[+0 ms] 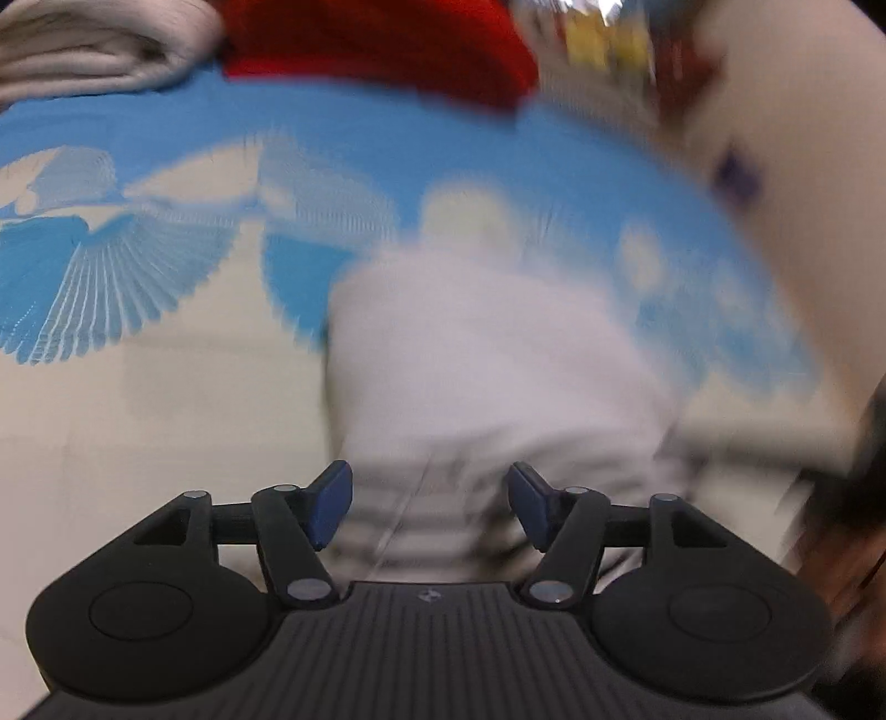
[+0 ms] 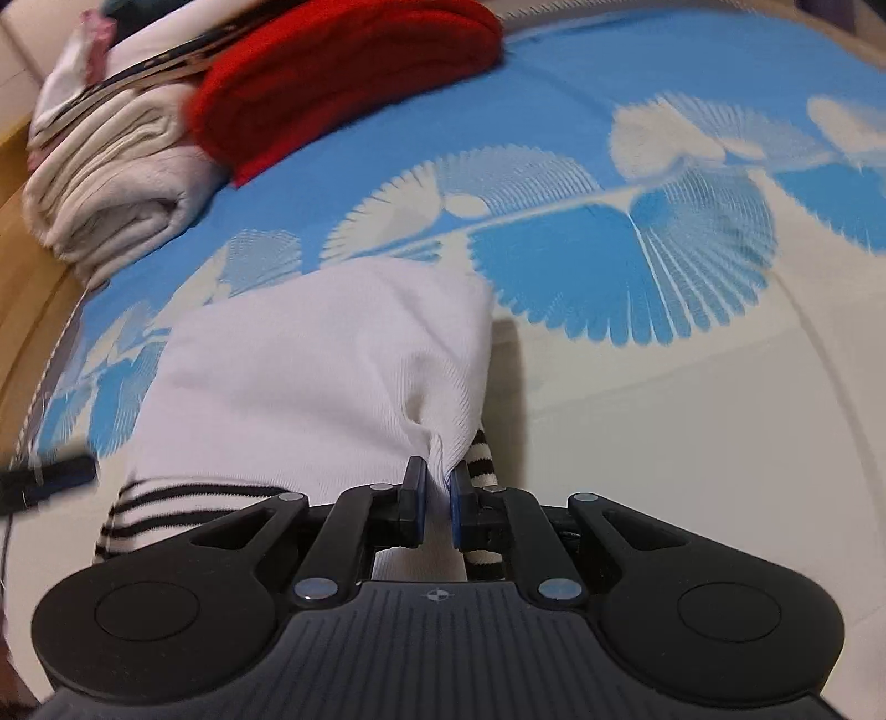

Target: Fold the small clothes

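A small white garment (image 2: pixel 310 365) with black-and-white striped trim lies on a blue and cream patterned sheet (image 2: pixel 637 260). My right gripper (image 2: pixel 438 501) is shut on a pinched fold at the garment's near right edge. In the left wrist view the same white garment (image 1: pixel 476 354) is blurred, lying just ahead of my left gripper (image 1: pixel 429 504), whose jaws stand wide apart and hold nothing, above the striped trim (image 1: pixel 410 520).
A folded red cloth (image 2: pixel 343 72) and a stack of folded cream cloths (image 2: pixel 111 188) sit at the far left of the sheet; both also show in the left wrist view, the red one (image 1: pixel 376 44). A wooden edge (image 2: pixel 22 277) borders the left side.
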Motion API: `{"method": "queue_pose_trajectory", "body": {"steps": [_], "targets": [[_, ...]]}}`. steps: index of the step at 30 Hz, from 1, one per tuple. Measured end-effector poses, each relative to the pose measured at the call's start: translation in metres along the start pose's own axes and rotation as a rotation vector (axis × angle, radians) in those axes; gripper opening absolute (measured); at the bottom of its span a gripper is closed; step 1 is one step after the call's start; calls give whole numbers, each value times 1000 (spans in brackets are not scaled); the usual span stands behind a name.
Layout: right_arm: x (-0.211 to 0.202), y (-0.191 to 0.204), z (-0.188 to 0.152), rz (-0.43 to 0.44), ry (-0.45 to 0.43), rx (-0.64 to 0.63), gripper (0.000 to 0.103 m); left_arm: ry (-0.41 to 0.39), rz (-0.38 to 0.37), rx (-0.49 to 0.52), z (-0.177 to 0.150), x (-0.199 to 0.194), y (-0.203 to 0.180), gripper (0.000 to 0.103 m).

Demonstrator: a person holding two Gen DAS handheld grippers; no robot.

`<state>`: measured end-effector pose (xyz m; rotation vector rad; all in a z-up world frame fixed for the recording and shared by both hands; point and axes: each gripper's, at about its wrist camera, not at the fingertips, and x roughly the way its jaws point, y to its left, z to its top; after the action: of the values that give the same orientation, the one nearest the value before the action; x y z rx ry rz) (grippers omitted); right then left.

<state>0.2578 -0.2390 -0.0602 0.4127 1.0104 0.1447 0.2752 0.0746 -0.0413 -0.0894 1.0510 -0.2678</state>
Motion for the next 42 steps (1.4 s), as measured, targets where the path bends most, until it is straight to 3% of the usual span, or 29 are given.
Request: {"method": "queue_pose_trajectory", "body": {"steps": [2,3,5,9,12,15,17,19,20,21,23,25,27,28,30,31,33,36,38,40,42], "targets": [[1,2,1,-1,-7,-1,11,44,105,29,-12,13,4,83],[1,4,-1,10,-2,4,15,43,105,5,-13,12,9,83],[-4,6,-5,53,9,18,17,34,57,-74,-14,2,20,80],[-23,1,-13,115,50,3,46,33,-35,-149,-19,-15,29,80],[-23,-4,-29,144,160,-39,47,123,-90,-172,-30,-7,29,80],[-16,1,-51,111,254,-145,47,149,-115,-187,-37,1,29,81],[-14,9,-63,84,276,-217,45,139,-124,-207,-39,2,32,79],[-15,14,-67,99,276,-245,5,113,-131,-220,-42,-6,31,64],[-18,16,-67,107,263,-248,5,93,-136,-228,-42,-12,33,50],[-25,18,-64,112,234,-248,4,71,-146,-240,-43,-18,34,42],[-45,16,-50,167,151,-193,3,21,-167,-261,-42,-31,37,38],[-74,7,-33,242,55,-106,3,1,-166,-260,-44,-35,38,38],[-88,-3,-27,271,36,-79,2,44,-108,-219,-47,-24,33,41],[-84,-3,-30,254,82,-86,2,71,-89,-212,-49,-17,32,46],[-62,0,-44,159,216,-134,1,104,-75,-224,-51,-12,33,65],[-48,3,-54,86,291,-172,1,112,-75,-234,-50,-14,34,66],[-37,6,-63,38,338,-186,1,92,-56,-222,-46,-24,32,67],[-49,6,-52,44,249,-156,2,-14,1,-105,-41,-53,14,65],[-65,10,-47,-8,143,-190,8,-75,-8,-30,-40,-66,2,65],[-73,9,-43,-42,68,-208,24,-77,-33,3,-40,-65,-4,59],[-78,8,-37,-13,-1,-174,25,-3,-18,35,-42,-47,-6,40]]}}
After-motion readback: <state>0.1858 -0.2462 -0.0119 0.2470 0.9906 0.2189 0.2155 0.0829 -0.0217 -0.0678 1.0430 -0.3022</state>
